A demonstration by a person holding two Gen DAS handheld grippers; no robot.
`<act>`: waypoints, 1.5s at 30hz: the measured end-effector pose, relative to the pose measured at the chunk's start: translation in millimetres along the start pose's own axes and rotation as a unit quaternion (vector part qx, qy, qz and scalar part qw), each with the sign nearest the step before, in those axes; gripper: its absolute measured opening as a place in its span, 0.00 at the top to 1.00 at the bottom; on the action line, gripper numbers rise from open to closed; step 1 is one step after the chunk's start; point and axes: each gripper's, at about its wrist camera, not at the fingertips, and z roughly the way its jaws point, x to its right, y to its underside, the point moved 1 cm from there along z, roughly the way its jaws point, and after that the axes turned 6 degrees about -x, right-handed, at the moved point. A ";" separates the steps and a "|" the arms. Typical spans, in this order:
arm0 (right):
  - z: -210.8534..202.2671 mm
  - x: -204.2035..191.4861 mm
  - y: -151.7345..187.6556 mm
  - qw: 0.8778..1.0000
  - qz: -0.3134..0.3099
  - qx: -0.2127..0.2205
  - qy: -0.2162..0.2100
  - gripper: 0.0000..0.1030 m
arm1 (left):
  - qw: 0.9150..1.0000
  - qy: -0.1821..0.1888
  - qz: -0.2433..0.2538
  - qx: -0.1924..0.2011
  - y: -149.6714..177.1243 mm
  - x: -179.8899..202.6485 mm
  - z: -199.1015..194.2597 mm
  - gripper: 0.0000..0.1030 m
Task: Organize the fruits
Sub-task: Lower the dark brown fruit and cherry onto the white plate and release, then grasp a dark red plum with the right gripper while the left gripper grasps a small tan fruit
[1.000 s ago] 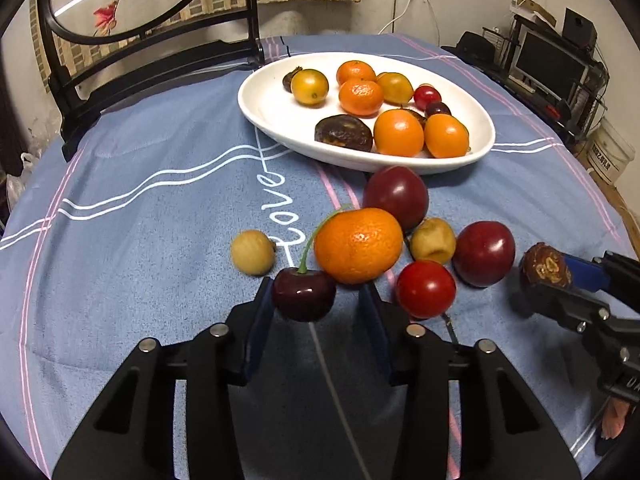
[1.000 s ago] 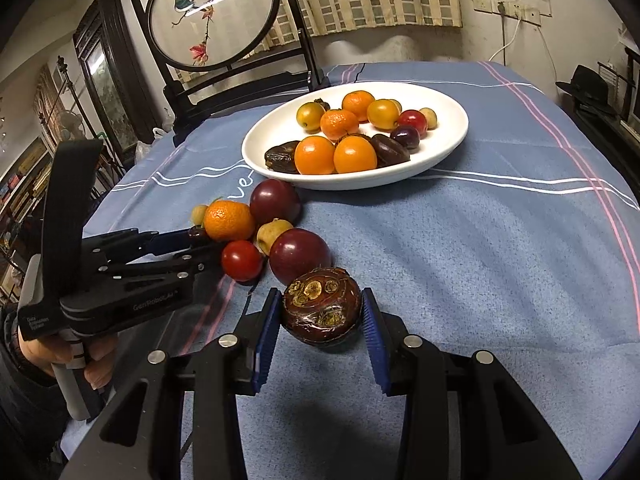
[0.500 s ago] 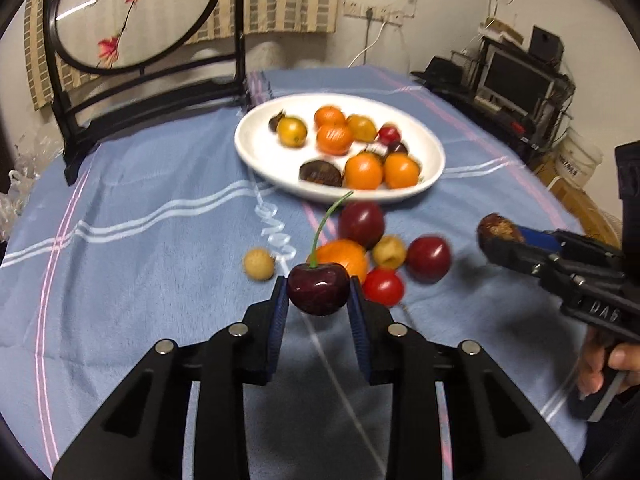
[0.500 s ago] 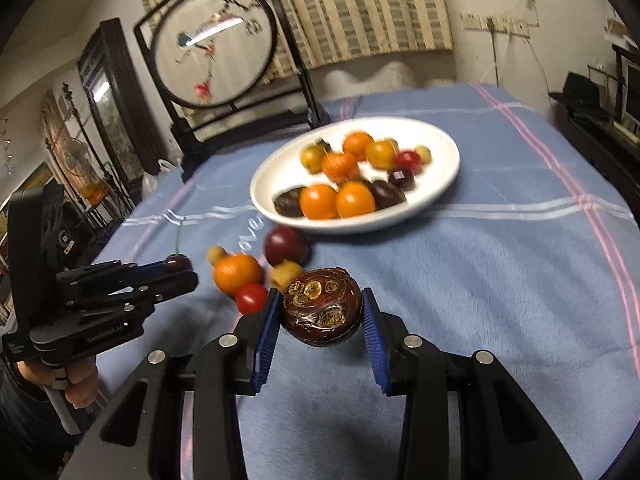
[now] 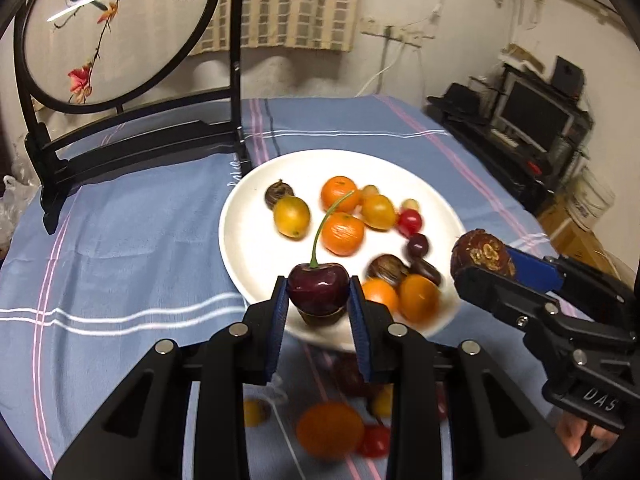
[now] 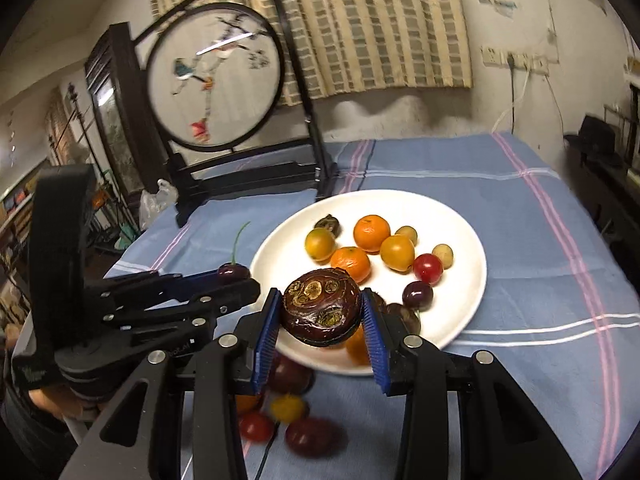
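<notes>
My left gripper (image 5: 318,294) is shut on a dark red cherry (image 5: 318,286) with a long green stem, held above the near rim of the white plate (image 5: 244,236). My right gripper (image 6: 320,314) is shut on a dark brown spotted fruit (image 6: 320,308), held above the plate's (image 6: 464,312) near edge. The plate holds several oranges, yellow and red small fruits and dark ones. The right gripper with its fruit (image 5: 482,254) shows at the right of the left wrist view. The left gripper with the cherry (image 6: 233,271) shows at the left of the right wrist view.
Several loose fruits lie on the blue cloth below the grippers: an orange (image 5: 330,432), a red tomato (image 6: 256,426), a dark red plum (image 6: 310,436). A round embroidered screen on a black stand (image 5: 116,32) stands at the table's far left. Electronics (image 5: 532,116) sit far right.
Both grippers have risen and moved forward over the plate's near edge, each keeping its fruit. The loose fruits now lie beneath the fingers.
</notes>
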 end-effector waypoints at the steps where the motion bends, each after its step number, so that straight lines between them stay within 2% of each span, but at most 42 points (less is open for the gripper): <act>1: 10.1 5.5 -2.1 1.000 0.009 -0.005 -0.002 0.61 | 1.000 -0.004 -0.003 -0.004 -2.0 -0.5 5.3 0.72; 5: 36.1 20.8 -5.5 0.999 0.045 -0.014 -0.022 0.59 | 0.999 -0.014 -0.020 -0.025 -11.4 -3.5 30.6 0.71; 6: 37.8 25.4 -5.6 0.998 0.053 -0.011 -0.028 0.53 | 0.999 -0.016 -0.023 -0.026 -12.2 -3.3 33.2 0.67; 8: 34.8 32.2 -4.0 0.997 0.065 -0.005 -0.033 0.51 | 0.999 -0.022 -0.029 -0.020 -11.2 -4.6 32.7 0.38; 10: 27.4 35.1 -1.8 0.997 0.068 -0.003 -0.035 0.51 | 0.999 -0.029 -0.032 -0.007 -6.9 -5.6 27.4 0.33; 12: 21.4 34.5 0.1 0.997 0.065 0.000 -0.031 0.51 | 0.999 -0.025 -0.033 -0.016 -0.7 -7.3 23.9 0.32; 16: 15.1 26.0 6.4 0.998 0.051 -0.004 -0.025 0.51 | 0.998 -0.030 -0.048 -0.026 16.3 -18.2 11.8 0.24; 20: 10.8 17.5 16.6 0.999 0.039 -0.011 -0.026 0.51 | 0.997 -0.038 -0.058 -0.017 38.6 -29.1 -4.7 0.19; 30: -4.2 0.9 62.7 0.999 0.033 -0.029 -0.026 0.51 | 0.995 -0.033 -0.098 -0.014 83.8 -52.2 -26.7 0.19; 36: -11.2 -10.8 80.4 0.999 -0.006 -0.044 0.002 0.51 | 0.994 -0.044 -0.099 -0.014 102.1 -62.9 -31.6 0.19; 45: 10.1 -27.5 96.3 0.994 -0.053 -0.092 0.041 0.51 | 0.995 -0.042 -0.092 -0.013 110.1 -64.8 -29.7 0.19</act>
